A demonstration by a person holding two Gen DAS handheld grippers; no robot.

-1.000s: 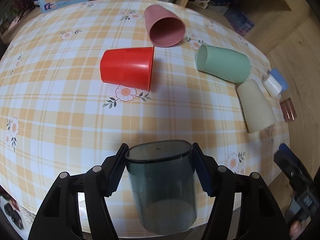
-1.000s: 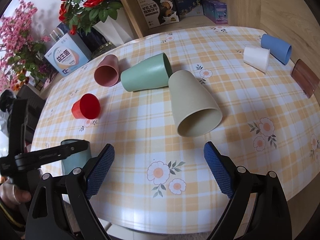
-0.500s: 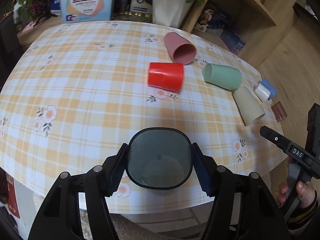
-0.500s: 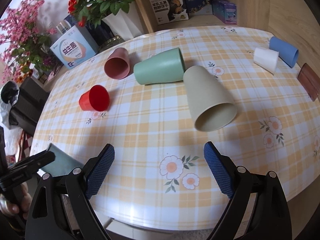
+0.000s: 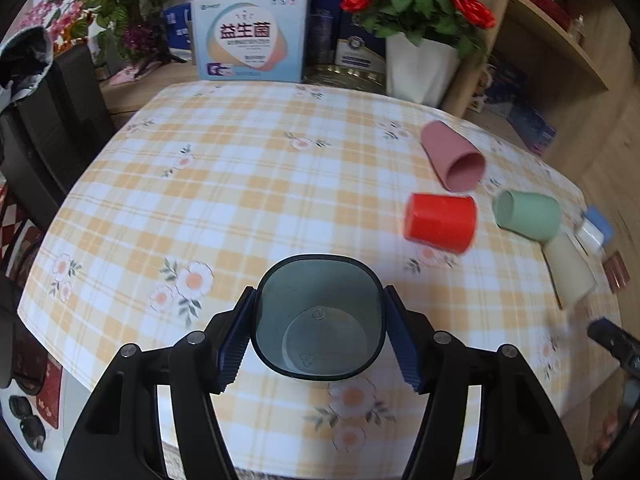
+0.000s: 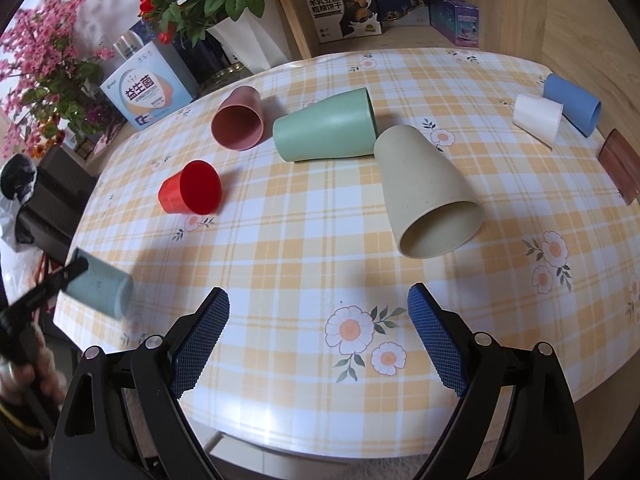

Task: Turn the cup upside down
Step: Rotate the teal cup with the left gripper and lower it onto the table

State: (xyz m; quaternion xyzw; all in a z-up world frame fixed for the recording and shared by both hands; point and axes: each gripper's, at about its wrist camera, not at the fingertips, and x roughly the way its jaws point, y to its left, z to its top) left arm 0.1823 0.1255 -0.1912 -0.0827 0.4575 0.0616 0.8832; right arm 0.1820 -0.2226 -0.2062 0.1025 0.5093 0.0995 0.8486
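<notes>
My left gripper point(image 5: 318, 328) is shut on a translucent grey-blue cup point(image 5: 318, 320). The cup is tipped on its side above the table's near edge, with its open mouth facing my camera. The same cup point(image 6: 100, 288) shows at the far left of the right wrist view, held in the air. My right gripper point(image 6: 318, 336) is open and empty above the front edge of the checked tablecloth point(image 6: 320, 240).
Several cups lie on their sides on the table: red point(image 5: 440, 222), pink point(image 5: 454, 158), green point(image 5: 528, 214), beige point(image 6: 430, 192), white point(image 6: 538, 118) and blue point(image 6: 572, 102). A flower pot point(image 5: 420, 64) and a box point(image 5: 250, 38) stand behind the table.
My left gripper has lifted the grey-blue cup and tipped it from upright to lying on its side, mouth toward the camera. The right gripper has stayed open and nearly still.
</notes>
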